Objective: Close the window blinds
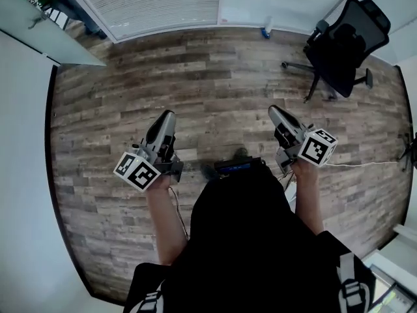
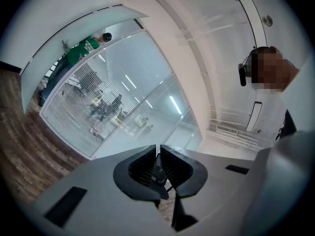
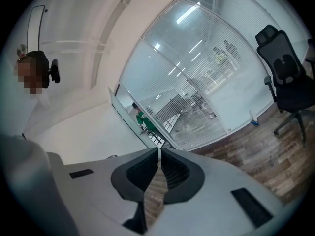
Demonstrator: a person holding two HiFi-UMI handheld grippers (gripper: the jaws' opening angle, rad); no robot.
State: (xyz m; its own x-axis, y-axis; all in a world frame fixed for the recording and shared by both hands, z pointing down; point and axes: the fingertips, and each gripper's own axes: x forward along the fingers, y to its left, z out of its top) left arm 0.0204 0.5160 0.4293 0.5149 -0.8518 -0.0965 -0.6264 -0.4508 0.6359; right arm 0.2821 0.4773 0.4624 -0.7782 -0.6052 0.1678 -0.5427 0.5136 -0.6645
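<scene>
At waist height, close to the person's body, the left gripper [image 1: 167, 116] and the right gripper [image 1: 273, 111] are held level and well apart, both pointing forward. Each has its jaws pressed together with nothing between them. That looks like a carrying posture for the approach, not a grip on anything. Under them lies a grey-brown wood-plank floor [image 1: 195, 77], which runs on to the far wall. A black office chair [image 1: 345, 44] stands off to the right, near a white wall. Farthest off, the window blinds [image 1: 163, 5] hang at a glass partition, well apart from both grippers. Their slats let the room beyond show through, with a person in green [image 2: 83, 48] there, so I judge them lowered but not yet turned shut. No cord or wand can be made out.
</scene>
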